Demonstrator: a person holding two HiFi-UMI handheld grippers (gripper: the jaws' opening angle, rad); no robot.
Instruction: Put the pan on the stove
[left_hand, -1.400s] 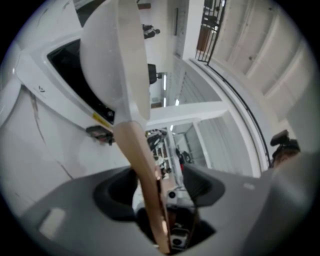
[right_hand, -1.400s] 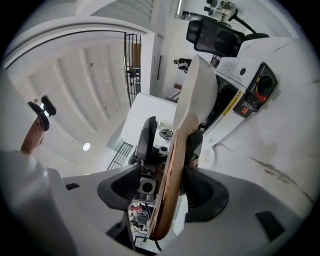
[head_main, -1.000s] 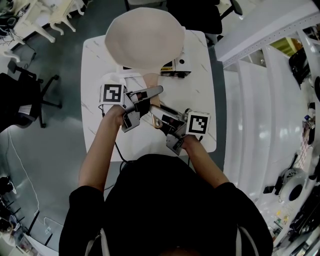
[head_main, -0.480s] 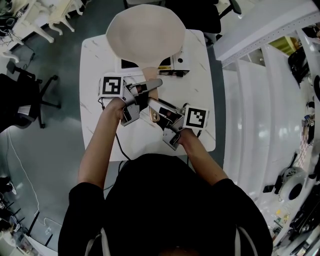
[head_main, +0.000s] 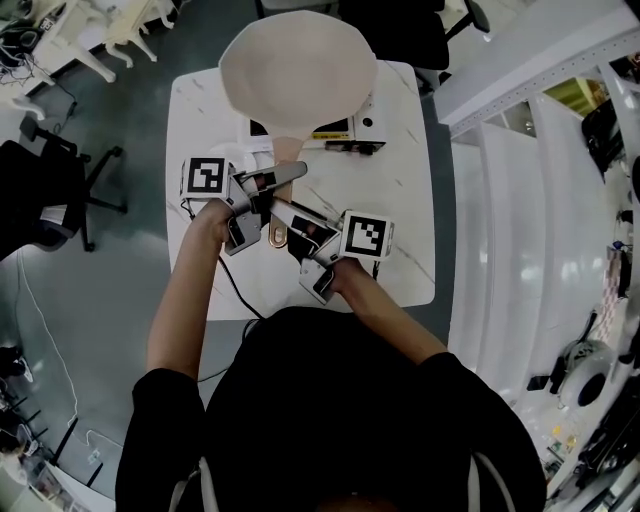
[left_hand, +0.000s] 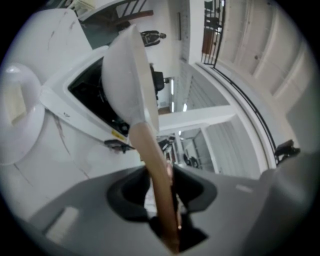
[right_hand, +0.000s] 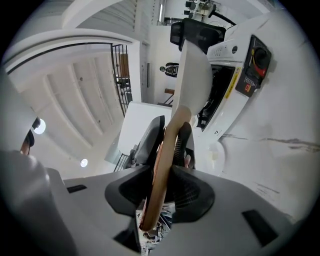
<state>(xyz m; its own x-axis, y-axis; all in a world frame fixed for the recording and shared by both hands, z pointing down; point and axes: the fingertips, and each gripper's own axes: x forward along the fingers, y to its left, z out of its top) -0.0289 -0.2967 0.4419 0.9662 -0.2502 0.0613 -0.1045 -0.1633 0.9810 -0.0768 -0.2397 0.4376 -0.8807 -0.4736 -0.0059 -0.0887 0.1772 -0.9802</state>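
Note:
A cream pan (head_main: 298, 72) with a wooden handle (head_main: 281, 158) hangs tilted over the black stove (head_main: 335, 128) at the far side of the white table (head_main: 400, 220). My left gripper (head_main: 262, 190) is shut on the handle, and in its own view the handle (left_hand: 156, 170) runs up between the pads to the pan (left_hand: 127, 85) above the stove (left_hand: 85, 92). My right gripper (head_main: 298, 222) grips the handle's near end; its jaws are closing and the pads press on the handle (right_hand: 165, 150). Pan (right_hand: 194, 75) and stove (right_hand: 222, 85) lie beyond.
A black office chair (head_main: 50, 190) stands on the floor at the left. White shelving (head_main: 520, 200) runs along the table's right side. A black cable (head_main: 235, 290) crosses the table's near left part. A round white object (left_hand: 20, 117) lies beside the stove.
Both grippers have shifted left and a little away from me with the handle in them. The pan has stayed above the stove, swung slightly to the right.

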